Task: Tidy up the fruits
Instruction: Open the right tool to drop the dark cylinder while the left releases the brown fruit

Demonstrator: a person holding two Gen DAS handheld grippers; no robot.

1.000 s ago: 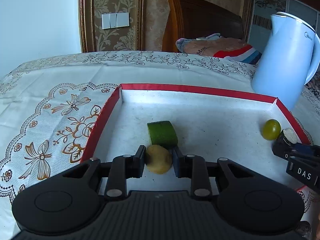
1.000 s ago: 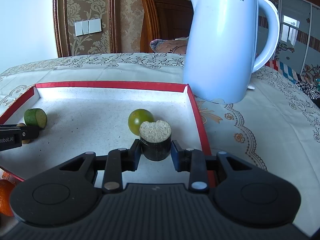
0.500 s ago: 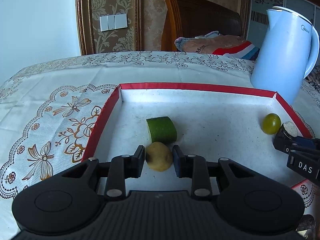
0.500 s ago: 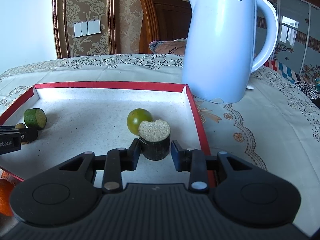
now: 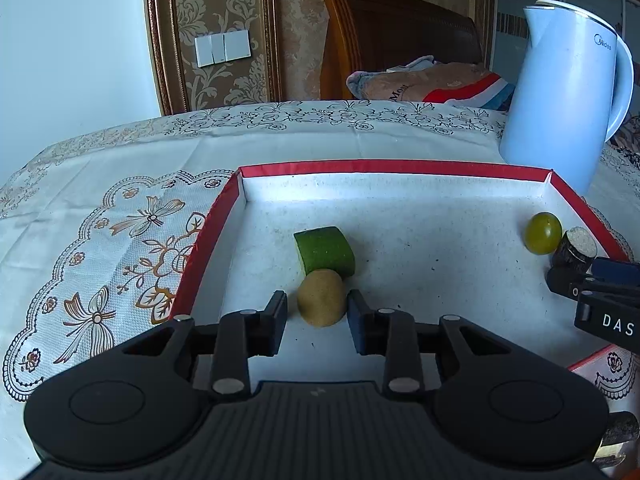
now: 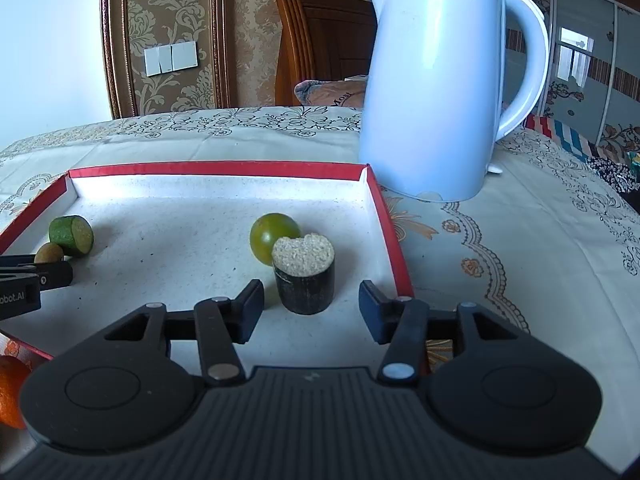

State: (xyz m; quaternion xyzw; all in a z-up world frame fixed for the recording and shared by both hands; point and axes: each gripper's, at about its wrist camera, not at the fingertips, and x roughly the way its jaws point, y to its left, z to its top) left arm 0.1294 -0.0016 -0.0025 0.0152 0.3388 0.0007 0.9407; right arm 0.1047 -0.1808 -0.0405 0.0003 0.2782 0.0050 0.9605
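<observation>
Red-rimmed tray, frame centre, now holds the released brown fruit and dark cylinder piece; both grippers' jaws, left gripper and right gripper, have just been opening, so withdrawing for another fruit likely follows.

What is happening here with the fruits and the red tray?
A person holds a gripper in each hand over the red-edged tray. The left gripper has just let go of a small brown fruit, which lies between its fingers beside a green piece. The right gripper has just been opening around a dark stump-like piece, which stands free beside a round green fruit.
</observation>
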